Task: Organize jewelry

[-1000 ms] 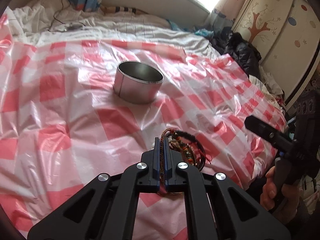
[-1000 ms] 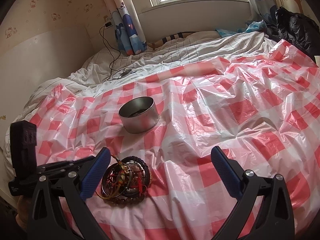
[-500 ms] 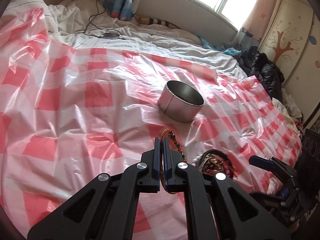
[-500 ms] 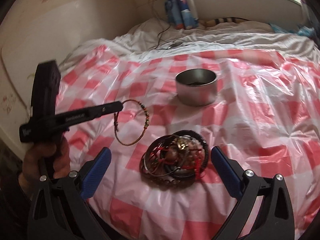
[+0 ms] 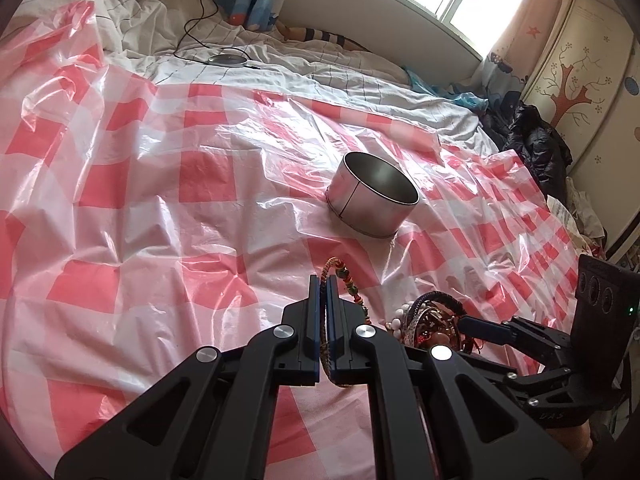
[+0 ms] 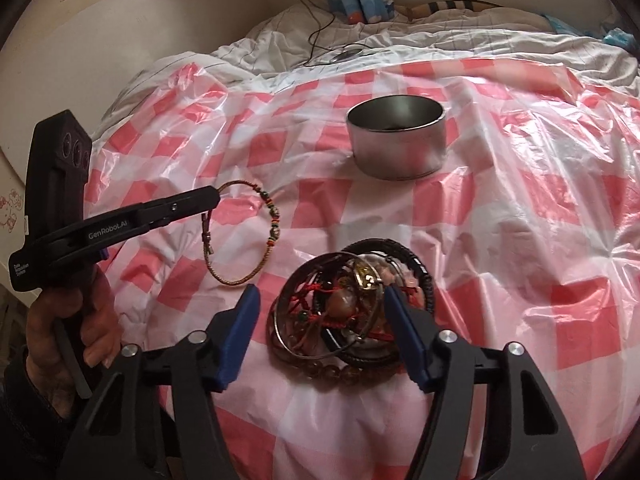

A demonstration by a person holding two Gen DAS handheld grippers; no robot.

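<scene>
The left gripper (image 6: 208, 200) has its jaws pressed together on a thin braided cord bracelet (image 6: 256, 236), pinching the cord at one edge so the loop hangs free and clear of the bed; that edge grip looks chosen to lift one piece away from the rest without dragging others along. In the left wrist view the same bracelet (image 5: 344, 276) shows as a coloured arc rising just past the jaw tips, with the round metal tin (image 5: 374, 196) ahead at about one o'clock, open side up, which I judge to be where the jewelry is meant to go. In the right wrist view the tin (image 6: 398, 138) sits at twelve o'clock, well apart from the tangled heap of bangles and bead bracelets (image 6: 348, 308) lying directly below on the red-and-white checked plastic sheet (image 6: 540, 208) that covers the bed, probably to keep small pieces from sinking into the bedding. The right gripper (image 6: 320, 324) hovers over that heap with its jaws apart and closing, the blue pads straddling the left part of the pile; they do not yet seem to press on anything, though the right pad lies over the rings. A hand (image 6: 76, 328) holds the left tool's grip at eight o'clock. Pulling one ring cleanly from such a knot may prove fiddly.
</scene>
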